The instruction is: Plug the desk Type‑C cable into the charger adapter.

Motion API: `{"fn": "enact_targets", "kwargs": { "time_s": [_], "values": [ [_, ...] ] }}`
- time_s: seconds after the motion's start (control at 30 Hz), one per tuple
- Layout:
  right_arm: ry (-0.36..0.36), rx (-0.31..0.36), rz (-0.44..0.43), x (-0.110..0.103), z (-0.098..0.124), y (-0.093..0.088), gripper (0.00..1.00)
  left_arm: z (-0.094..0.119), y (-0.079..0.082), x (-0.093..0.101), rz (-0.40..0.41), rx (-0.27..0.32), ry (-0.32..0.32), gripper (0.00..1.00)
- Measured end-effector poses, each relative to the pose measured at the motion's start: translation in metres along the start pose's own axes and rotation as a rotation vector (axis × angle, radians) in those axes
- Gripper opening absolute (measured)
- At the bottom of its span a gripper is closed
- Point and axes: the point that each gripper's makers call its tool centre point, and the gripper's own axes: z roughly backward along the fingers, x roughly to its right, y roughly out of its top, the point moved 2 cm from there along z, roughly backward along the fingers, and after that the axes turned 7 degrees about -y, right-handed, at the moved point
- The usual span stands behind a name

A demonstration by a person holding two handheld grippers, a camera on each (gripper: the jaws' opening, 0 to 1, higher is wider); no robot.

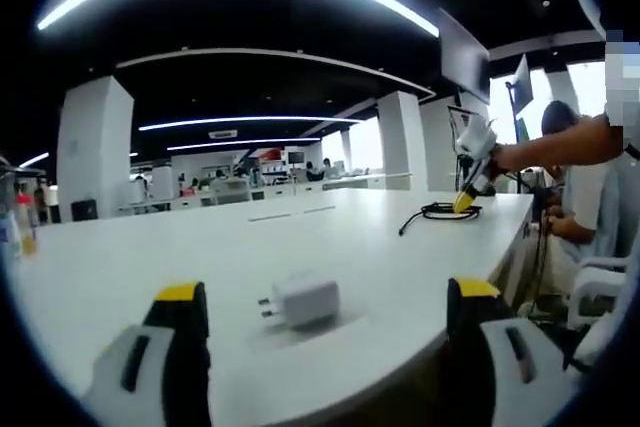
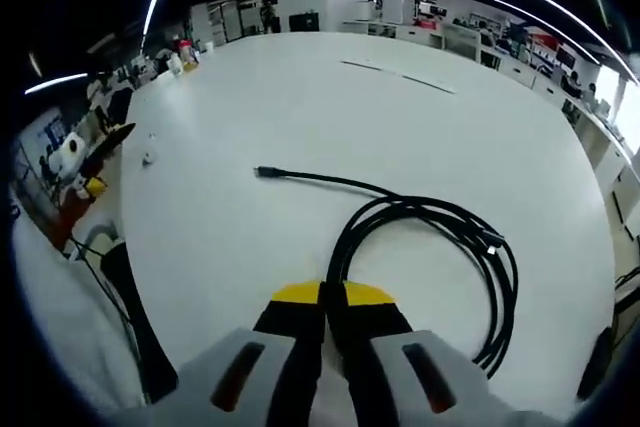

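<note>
One black cable lies coiled on the white table in the right gripper view, its loops at about four o'clock and its free end running straight out toward ten o'clock, plug tip pointing that way. The right gripper has its yellow-tipped jaws pressed together on the near loop of the cable at six o'clock. In the left gripper view, one white charger lies on its side near the table edge, its two prongs pointing toward nine o'clock, between the widely parted jaws of the left gripper.
</note>
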Motion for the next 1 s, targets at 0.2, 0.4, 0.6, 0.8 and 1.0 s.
{"fn": "enact_targets", "kwargs": {
  "time_s": [0.2, 0.4, 0.6, 0.8, 1.0],
  "values": [
    [0.015, 0.001, 0.004, -0.01, 0.003, -0.004, 0.03, 0.003, -0.001, 0.001, 0.001, -0.004, 0.005, 1.0],
    [0.032, -0.001, -0.004, -0.015, 0.006, -0.005, 0.03, 0.003, -0.001, 0.003, -0.002, -0.004, 0.006, 1.0],
    [0.049, 0.004, -0.013, -0.021, 0.01, -0.007, 0.03, 0.004, 0.0, 0.007, 0.003, 0.004, -0.006, 1.0],
    [0.07, 0.001, -0.022, -0.032, 0.015, -0.011, 0.03, 0.005, -0.001, 0.008, 0.001, 0.002, -0.003, 1.0],
    [0.092, -0.012, -0.031, -0.043, 0.018, -0.018, 0.03, 0.006, -0.003, 0.008, 0.001, 0.0, 0.001, 1.0]
  ]
}}
